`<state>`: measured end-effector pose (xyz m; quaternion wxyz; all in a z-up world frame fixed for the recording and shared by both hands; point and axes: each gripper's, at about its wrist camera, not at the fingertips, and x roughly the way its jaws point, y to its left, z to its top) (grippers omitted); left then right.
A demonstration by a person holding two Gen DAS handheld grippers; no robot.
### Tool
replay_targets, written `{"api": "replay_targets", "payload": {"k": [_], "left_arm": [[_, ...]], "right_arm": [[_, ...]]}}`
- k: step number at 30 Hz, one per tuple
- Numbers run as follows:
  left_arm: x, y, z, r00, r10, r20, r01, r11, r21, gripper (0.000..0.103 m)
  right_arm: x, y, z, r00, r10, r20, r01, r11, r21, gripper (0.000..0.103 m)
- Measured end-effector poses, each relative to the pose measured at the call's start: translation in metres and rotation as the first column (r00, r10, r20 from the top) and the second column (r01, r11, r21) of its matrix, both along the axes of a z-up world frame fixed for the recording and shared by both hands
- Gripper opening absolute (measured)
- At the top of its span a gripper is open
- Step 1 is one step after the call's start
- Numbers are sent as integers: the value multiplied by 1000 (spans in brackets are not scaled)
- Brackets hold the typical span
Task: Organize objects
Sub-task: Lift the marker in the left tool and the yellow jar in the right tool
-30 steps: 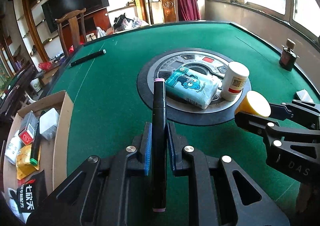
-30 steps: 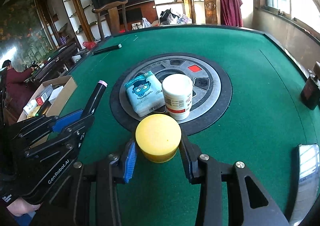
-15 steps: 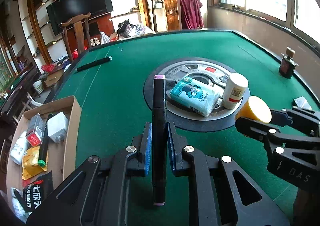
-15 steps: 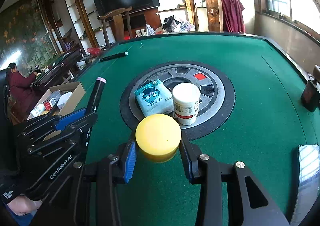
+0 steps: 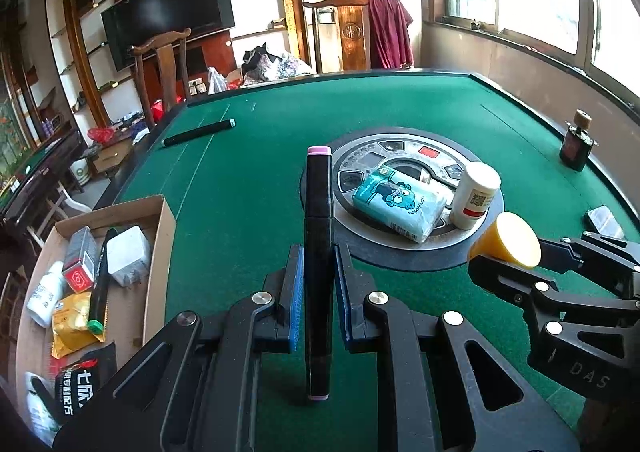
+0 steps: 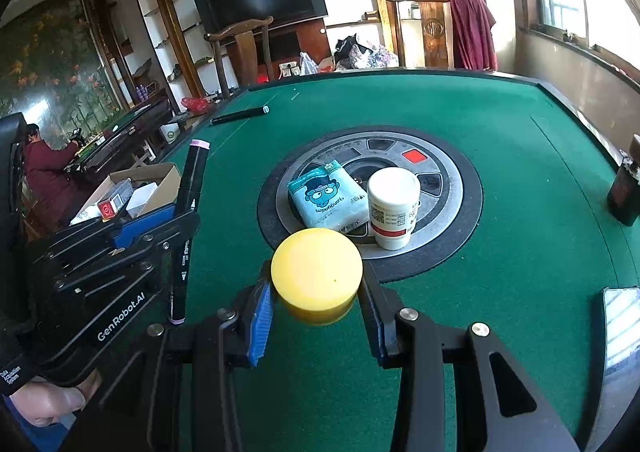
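Observation:
My left gripper is shut on a black marker with pink ends, which stands upright between the blue pads above the green felt. The right wrist view shows the same marker in the left gripper at the left. My right gripper is shut on a yellow round jar, held above the felt just in front of the round centre panel. From the left wrist, the yellow jar and right gripper show at the right. An open cardboard box with several items sits at the left table edge.
On the centre panel lie a teal tissue pack and a white jar. A second black marker lies far left on the felt. A dark bottle and a foil pack sit at the right edge. A person sits far left.
Both grips are unchanged. The views have drifted slightly, so the table objects sit a little lower and farther off in each frame and more of the box shows.

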<state>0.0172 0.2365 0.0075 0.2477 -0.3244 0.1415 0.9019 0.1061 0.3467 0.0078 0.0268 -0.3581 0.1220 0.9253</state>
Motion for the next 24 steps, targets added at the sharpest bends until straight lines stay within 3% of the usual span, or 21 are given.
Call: {"api": "replay_targets", "payload": {"k": [24], "left_arm": [[2,-16,15,999,28,-33,-27,999,41,15]], "right_arm": [[8,-21,9,999,13,-51,-12,1000,25,40]]}}
